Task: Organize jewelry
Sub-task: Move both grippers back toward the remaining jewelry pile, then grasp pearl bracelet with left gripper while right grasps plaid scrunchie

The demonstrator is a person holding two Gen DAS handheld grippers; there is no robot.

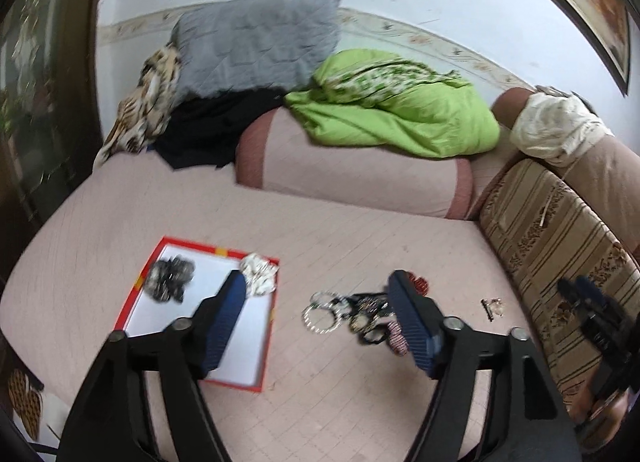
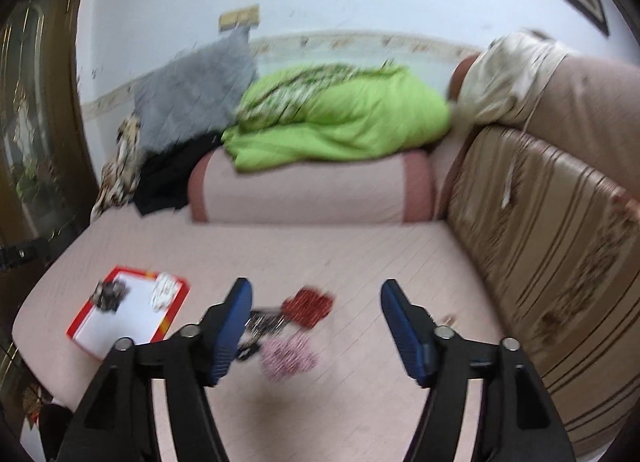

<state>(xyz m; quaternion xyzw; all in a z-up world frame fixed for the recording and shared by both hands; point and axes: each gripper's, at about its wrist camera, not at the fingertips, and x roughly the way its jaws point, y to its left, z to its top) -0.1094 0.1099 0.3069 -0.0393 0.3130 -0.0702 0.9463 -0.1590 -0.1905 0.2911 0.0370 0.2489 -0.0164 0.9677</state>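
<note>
Sorting looks part-done to me: both my tools, left tool point(image 1: 316, 302) and right tool point(image 2: 316, 314), hang released and empty above the quilted pink bed point(image 1: 360, 234), with a dark beaded clump point(image 1: 170, 280) and a pale one point(image 1: 260, 274) already in the red-rimmed, white-floored box lid point(image 1: 256, 342) at nine o'clock. Loose jewelry pile point(image 1: 356, 314) lies at centre: thin ring bangles point(image 1: 320, 310), a red beaded piece point(image 2: 308, 304), a pinkish one point(image 2: 288, 356). Next I'd judge a descent and a narrow pinch on one tangled, slippery strand.

Soft, even daylight fills the room, with hardly any shadows and no glare. Both views smear with motion blur, worse beyond the right-hand fingers point(image 2: 240, 326). Edges bow and darken.
</note>
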